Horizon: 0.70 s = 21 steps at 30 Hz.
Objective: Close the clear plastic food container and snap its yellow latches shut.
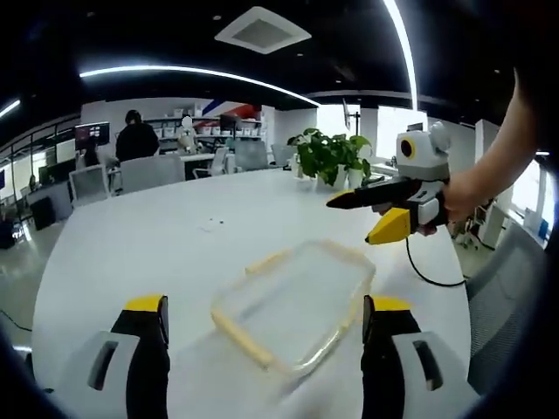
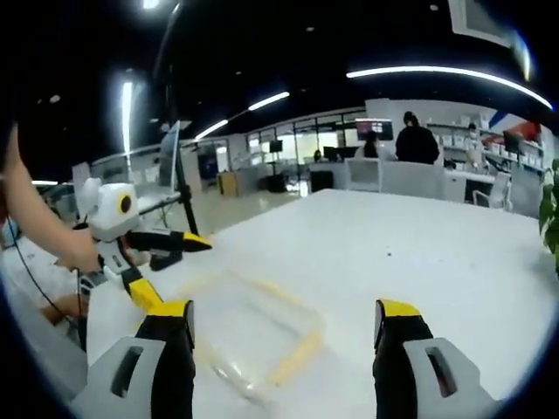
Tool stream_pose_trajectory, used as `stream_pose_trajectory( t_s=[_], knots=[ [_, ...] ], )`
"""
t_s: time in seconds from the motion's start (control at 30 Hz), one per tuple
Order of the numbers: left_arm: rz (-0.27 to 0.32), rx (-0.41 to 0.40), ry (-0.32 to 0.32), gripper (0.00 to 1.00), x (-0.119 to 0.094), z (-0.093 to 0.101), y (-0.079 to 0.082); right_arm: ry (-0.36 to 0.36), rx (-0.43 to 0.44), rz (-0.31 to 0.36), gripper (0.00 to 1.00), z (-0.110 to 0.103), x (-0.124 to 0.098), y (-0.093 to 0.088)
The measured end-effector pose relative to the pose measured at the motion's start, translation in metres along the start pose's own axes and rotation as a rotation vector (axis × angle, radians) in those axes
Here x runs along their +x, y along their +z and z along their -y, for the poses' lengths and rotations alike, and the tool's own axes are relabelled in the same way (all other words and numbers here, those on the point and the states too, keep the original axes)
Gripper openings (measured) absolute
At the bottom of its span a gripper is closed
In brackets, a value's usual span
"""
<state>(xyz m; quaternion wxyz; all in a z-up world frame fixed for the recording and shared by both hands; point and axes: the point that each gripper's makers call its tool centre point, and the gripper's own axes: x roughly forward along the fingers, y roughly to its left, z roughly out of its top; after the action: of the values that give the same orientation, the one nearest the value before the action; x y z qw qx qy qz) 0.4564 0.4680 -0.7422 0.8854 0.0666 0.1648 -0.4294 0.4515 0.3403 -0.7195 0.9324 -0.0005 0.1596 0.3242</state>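
Left gripper view: clear rectangular plastic food container w/ yellow rim (image 1: 293, 305) lies flat on round white worktop (image 1: 157, 253), between left tongs (image 1: 264, 336) (jaws wide apart, holding nothing). Right tongs (image 1: 365, 216) hover just above container's far side, jaws spread. Leafy green potted plant (image 1: 332, 157) stands beyond container.

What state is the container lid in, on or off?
On, as far as shows: the clear container lies flat on the white table, lid across its yellow-edged rim. Whether the latches are snapped, cannot tell. Both tools hover open, touching nothing.
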Motion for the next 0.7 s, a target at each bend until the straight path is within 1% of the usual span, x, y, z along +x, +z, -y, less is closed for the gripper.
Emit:
stream_pose_trajectory(
  t_s=[0.17,0.27,0.43,0.57,0.7],
  knots=[
    [-0.006,-0.012,0.015,0.92,-0.008,-0.002,-0.004,-0.01,0.009,-0.002,0.85,0.001,-0.011,-0.003],
    [-0.006,-0.024,0.028,0.92,-0.014,-0.006,-0.007,-0.012,0.015,-0.015,0.85,0.0,-0.017,-0.007],
    [-0.014,-0.029,0.04,0.91,-0.021,-0.007,-0.012,-0.023,0.008,-0.016,0.85,0.003,-0.026,-0.007],
    [-0.009,-0.04,0.052,0.91,-0.029,-0.008,-0.012,-0.032,0.03,-0.001,0.85,0.005,-0.032,-0.005],
    [-0.005,-0.049,0.064,0.91,-0.035,-0.007,-0.012,-0.04,0.034,-0.008,0.85,0.003,-0.039,-0.009]
  ],
)
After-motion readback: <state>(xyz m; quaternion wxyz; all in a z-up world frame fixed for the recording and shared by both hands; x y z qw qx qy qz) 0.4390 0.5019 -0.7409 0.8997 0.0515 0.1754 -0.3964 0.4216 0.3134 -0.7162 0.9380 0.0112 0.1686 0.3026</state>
